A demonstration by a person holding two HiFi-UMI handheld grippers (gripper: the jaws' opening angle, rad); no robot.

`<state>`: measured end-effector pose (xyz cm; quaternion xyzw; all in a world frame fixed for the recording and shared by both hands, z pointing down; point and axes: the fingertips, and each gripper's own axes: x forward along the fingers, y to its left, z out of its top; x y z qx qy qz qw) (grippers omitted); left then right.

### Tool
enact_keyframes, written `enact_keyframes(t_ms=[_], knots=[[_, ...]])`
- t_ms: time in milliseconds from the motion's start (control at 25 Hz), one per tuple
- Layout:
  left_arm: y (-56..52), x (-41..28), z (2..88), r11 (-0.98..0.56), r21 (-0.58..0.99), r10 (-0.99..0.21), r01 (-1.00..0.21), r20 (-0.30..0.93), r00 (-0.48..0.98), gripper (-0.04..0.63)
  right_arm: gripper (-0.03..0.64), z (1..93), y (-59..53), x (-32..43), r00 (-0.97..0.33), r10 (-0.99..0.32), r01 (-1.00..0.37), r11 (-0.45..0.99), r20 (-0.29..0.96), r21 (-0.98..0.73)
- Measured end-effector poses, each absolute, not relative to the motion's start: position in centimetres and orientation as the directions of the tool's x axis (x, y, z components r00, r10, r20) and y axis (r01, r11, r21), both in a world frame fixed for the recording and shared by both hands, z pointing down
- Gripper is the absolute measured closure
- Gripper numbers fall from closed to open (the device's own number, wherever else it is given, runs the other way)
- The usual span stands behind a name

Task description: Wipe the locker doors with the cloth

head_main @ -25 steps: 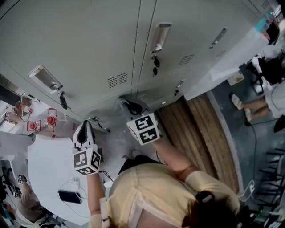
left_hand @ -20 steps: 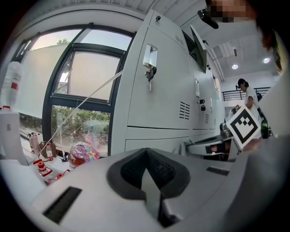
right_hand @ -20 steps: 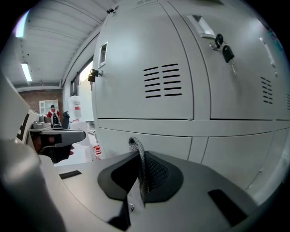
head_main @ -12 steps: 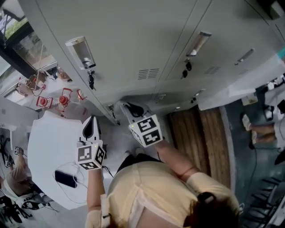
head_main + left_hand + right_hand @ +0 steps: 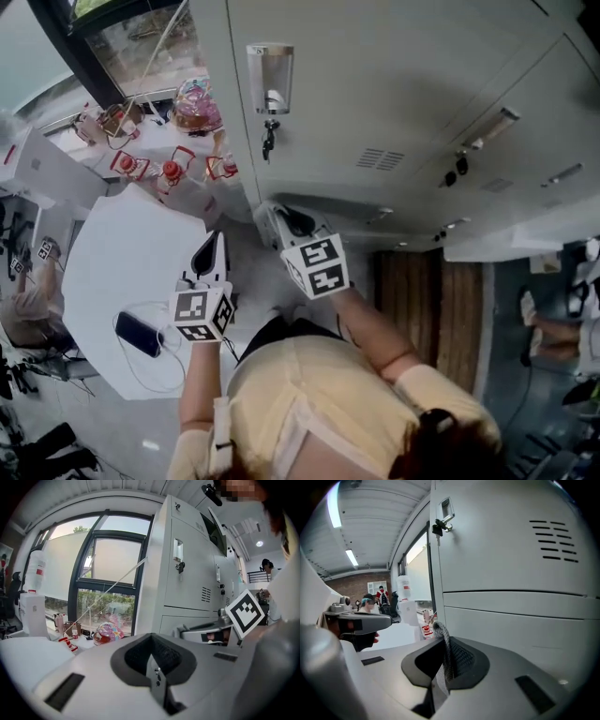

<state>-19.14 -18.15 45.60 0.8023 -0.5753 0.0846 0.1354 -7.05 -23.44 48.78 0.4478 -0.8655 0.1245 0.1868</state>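
Grey cloth [image 5: 444,649] pinched by right gripper [image 5: 281,218] beside locker door [image 5: 511,550] | left gripper [image 5: 216,240] fingers together

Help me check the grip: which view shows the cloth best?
The right gripper view: the cloth sticks up as a thin grey fold, pinched in the shut jaws of the right gripper. The head and left gripper views show that gripper but no discernible cloth.

Nothing legible anywhere (the marker cube [image 5: 317,267] shows only black-and-white squares, no letters).
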Motion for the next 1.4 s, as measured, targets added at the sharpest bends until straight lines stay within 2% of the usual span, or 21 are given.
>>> enact_keyframes(t_ms=[520,1040,1400], knots=[[-17.4,-20.2,46.7,-0.267,0.126,-0.902,-0.955,0.317,0.294,0.603,0.6,50.3,-25.5,-8.0,-0.511,-0.733,-0.822,0.569,0.45,-0.007],[-18.8,-17.9,46.5,-0.315,0.133,-0.887,-0.94,0.312,0.342,0.603,0.6,50.2,-25.7,-3.8,-0.435,-0.771,-0.875,0.485,0.466,-0.014],[-20.2,-14.3,46.8,-0.402,0.138,-0.851,-0.905,0.31,0.425,0.603,0.6,50.2,-25.6,0.5,-0.353,-0.813,-0.918,0.397,0.464,-0.003]])
